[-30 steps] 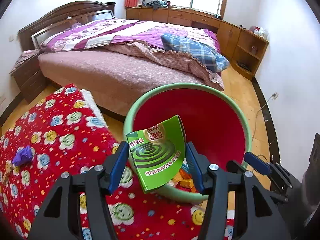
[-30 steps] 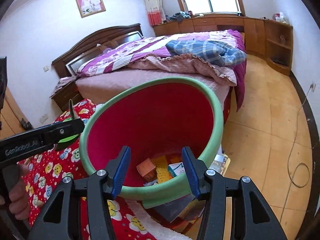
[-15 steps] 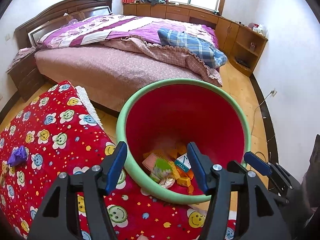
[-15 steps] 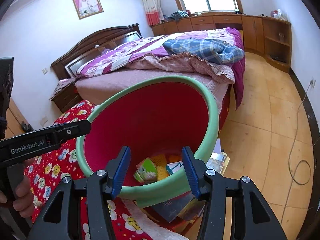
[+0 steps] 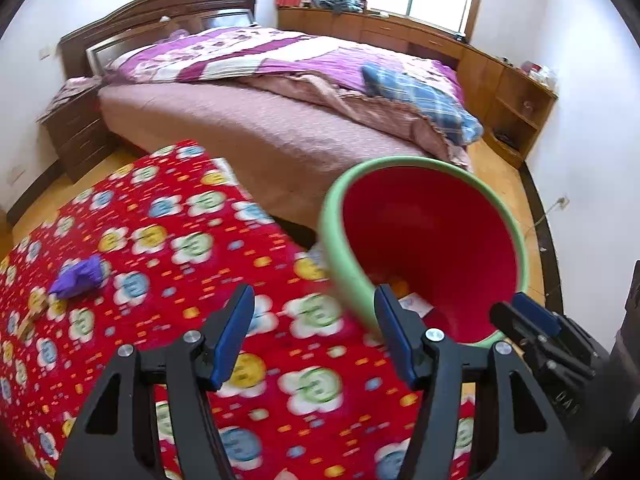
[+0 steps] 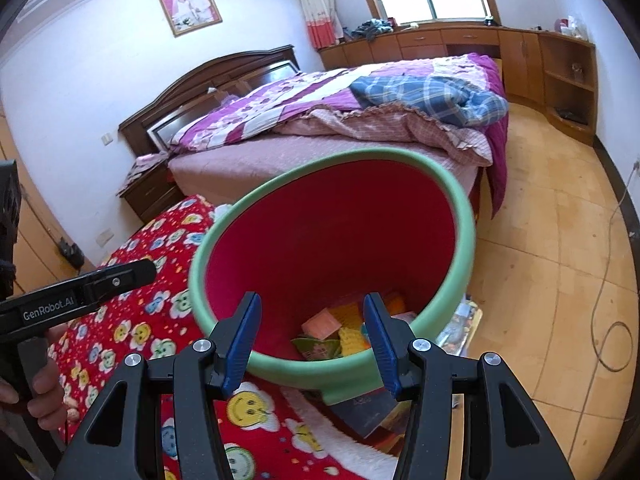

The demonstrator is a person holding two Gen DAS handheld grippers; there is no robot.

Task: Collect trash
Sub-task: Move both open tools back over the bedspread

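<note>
A crumpled purple scrap [image 5: 78, 278] lay on the red flower-print cover [image 5: 168, 264] of the surface, well apart from the green-rimmed bin [image 5: 332, 248], whose red inside already held boxes and wrappers [image 6: 320, 336] at the bottom. The bin sat tilted beside the surface, its mouth facing the person, with the bed [image 5: 256, 120] behind it.

The left gripper [image 5: 312, 328] hung over the cover with its fingers [image 5: 234, 332] apart and nothing between them. The right gripper [image 6: 310, 336] pointed into the bin's mouth, its fingers [image 6: 244, 340] apart on either side of the near rim; whether they pressed on the rim could not be told.

Judging by the task, the next step looked to be fetching the purple scrap. It would go best with the left gripper brought over the scrap, fingers kept wide, then lowered so they straddled the soft wad before closing. The plush cover could snag or bunch if the tips dug in. Steadying the bin should keep its mouth ready for the drop.
</note>
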